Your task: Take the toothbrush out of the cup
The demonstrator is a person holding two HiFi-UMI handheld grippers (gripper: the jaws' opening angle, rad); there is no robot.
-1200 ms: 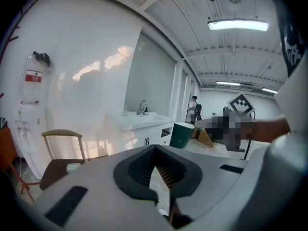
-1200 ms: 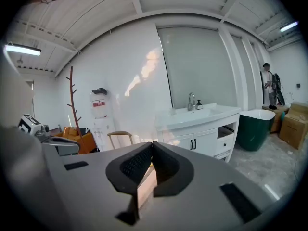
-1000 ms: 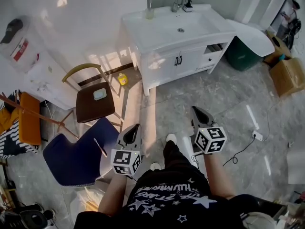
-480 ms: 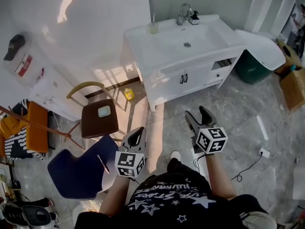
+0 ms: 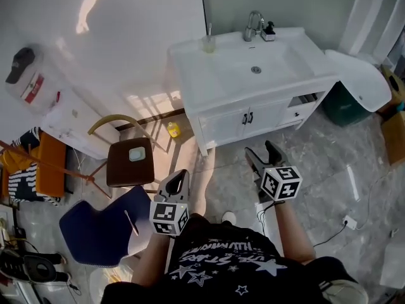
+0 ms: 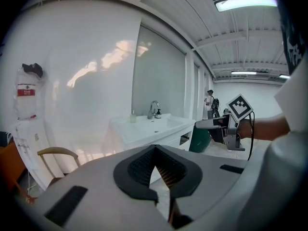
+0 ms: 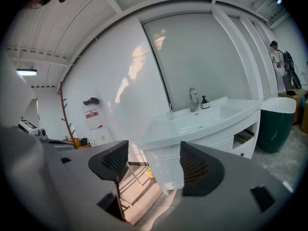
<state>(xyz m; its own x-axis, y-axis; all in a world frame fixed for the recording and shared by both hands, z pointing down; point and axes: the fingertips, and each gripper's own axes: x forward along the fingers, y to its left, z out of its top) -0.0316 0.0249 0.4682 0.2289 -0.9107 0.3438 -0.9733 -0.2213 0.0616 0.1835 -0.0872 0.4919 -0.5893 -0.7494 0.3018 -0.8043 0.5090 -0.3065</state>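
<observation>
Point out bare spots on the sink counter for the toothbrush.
Bare: the counter left of the basin, between the cup and front edge; also the strip right of the basin. Crowded: the back ledge around the faucet and soap bottle.

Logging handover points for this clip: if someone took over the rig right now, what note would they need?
Tools: left tool shut and empty; right tool has just been opening, its jaws now wide apart with nothing between them.
Things: the cup stands at the back left corner of the white vanity top, left of the faucet; the toothbrush stands upright in it.
Done: nothing yet; both tools are over the floor, well short of the vanity.
Left: get to the vanity, grip the toothbrush, lift it out of the cup.
</observation>
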